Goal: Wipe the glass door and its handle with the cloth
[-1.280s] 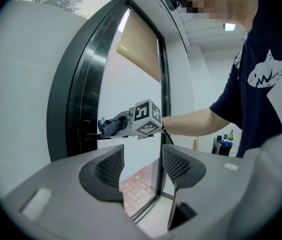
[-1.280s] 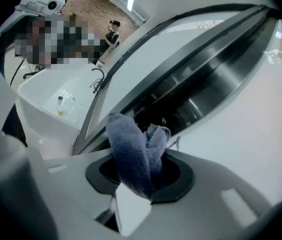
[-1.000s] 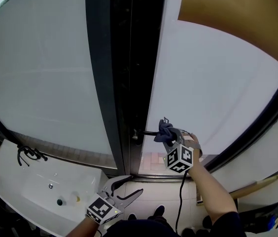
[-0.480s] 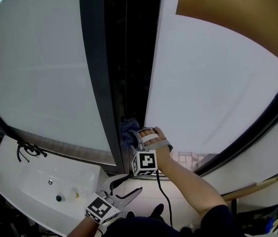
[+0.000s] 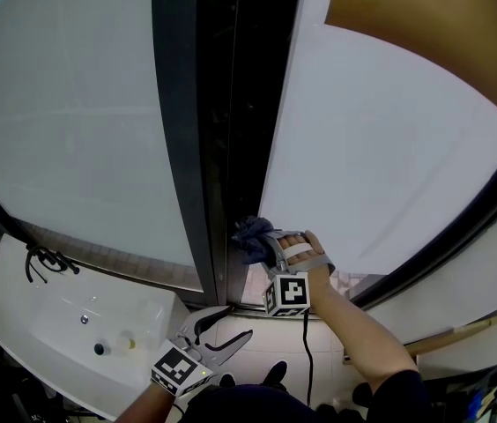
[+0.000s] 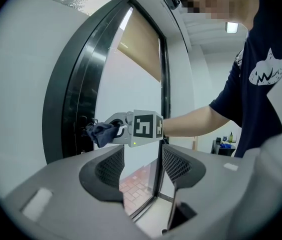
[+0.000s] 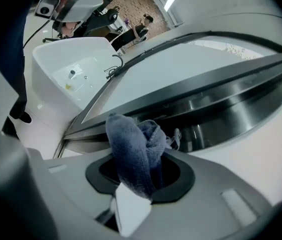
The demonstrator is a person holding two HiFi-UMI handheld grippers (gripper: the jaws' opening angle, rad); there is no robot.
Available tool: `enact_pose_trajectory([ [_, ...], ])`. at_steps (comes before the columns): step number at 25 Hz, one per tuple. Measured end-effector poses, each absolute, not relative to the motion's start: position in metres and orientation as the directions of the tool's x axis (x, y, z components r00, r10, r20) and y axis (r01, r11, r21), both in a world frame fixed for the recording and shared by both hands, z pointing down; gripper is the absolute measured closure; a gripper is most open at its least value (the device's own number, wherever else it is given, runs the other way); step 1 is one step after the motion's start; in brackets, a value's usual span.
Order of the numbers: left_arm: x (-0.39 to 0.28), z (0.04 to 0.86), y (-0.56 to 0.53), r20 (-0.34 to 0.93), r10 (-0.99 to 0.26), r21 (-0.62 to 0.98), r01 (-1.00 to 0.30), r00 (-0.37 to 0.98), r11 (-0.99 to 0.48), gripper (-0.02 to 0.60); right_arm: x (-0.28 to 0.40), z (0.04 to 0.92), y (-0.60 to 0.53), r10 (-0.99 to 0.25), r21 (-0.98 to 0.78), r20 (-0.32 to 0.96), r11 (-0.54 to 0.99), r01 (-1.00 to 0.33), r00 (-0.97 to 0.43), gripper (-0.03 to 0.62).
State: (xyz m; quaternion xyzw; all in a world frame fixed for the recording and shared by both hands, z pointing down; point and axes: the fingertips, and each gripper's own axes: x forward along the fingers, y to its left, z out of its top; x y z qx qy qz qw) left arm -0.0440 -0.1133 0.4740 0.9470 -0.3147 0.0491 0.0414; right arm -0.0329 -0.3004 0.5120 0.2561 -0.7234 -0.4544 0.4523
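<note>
At the door's edge: the cloth is pressed where the glass door meets the dark frame, low on the pane.
Right gripper: the right gripper is clamped on the cloth. In the right gripper view a blue bunch of it is seen standing up from between the jaws.
Left gripper: the left gripper is held low, well apart from the door. Its jaws are spread wide and nothing is held between them.
Handle: it cannot be made out clearly and is judged to lie under or just behind the bunched cloth.
Step in hand: the wipe of the handle and door edge is judged to be under way. The broad face of the glass is not touched by the cloth at this moment.
Next move: a firm grip on the cloth is called for while it is rubbed along the handle. Broad strokes across the pane are then needed, with only the cloth, not the hard jaw tips, brought against the glass.
</note>
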Motion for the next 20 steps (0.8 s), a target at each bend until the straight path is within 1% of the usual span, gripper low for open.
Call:
enact_pose_trajectory([
  [4, -0.038, 0.467, -0.113, 0.1, -0.573, 0.05, -0.579, 0.813, -0.813, 0.347, 0.009, 0.514, -0.306, -0.815, 0.889, 0.427, 0.458, 0.016, -0.392, 0.465],
  [7, -0.038, 0.466, -0.111, 0.096, -0.565, 0.051, -0.571, 0.82, -0.819, 0.347, 0.038, 0.515, -0.311, -0.834, 0.879, 0.439, 0.475, -0.031, -0.335, 0.465],
  [10, -0.04, 0.47, -0.108, 0.099, -0.563, 0.053, -0.569, 0.82, -0.82, 0.347, 0.043, 0.504, -0.304, -0.841, 0.879, 0.414, 0.469, -0.086, -0.349, 0.465],
  [13, -0.045, 0.474, -0.108, 0.104, -0.565, 0.051, -0.572, 0.818, -0.819, 0.347, 0.013, 0.487, -0.289, -0.826, 0.891, 0.372, 0.445, -0.086, -0.423, 0.465],
  [16, -0.046, 0.473, -0.108, 0.103, -0.57, 0.051, -0.577, 0.815, -0.815, 0.347, -0.035, 0.481, -0.276, -0.793, 0.908, 0.347, 0.418, -0.031, -0.501, 0.465],
  [20, -0.049, 0.469, -0.106, 0.093, -0.581, 0.052, -0.587, 0.809, -0.808, 0.347, -0.082, 0.494, -0.278, -0.762, 0.903, 0.382, 0.427, 0.037, -0.523, 0.465],
])
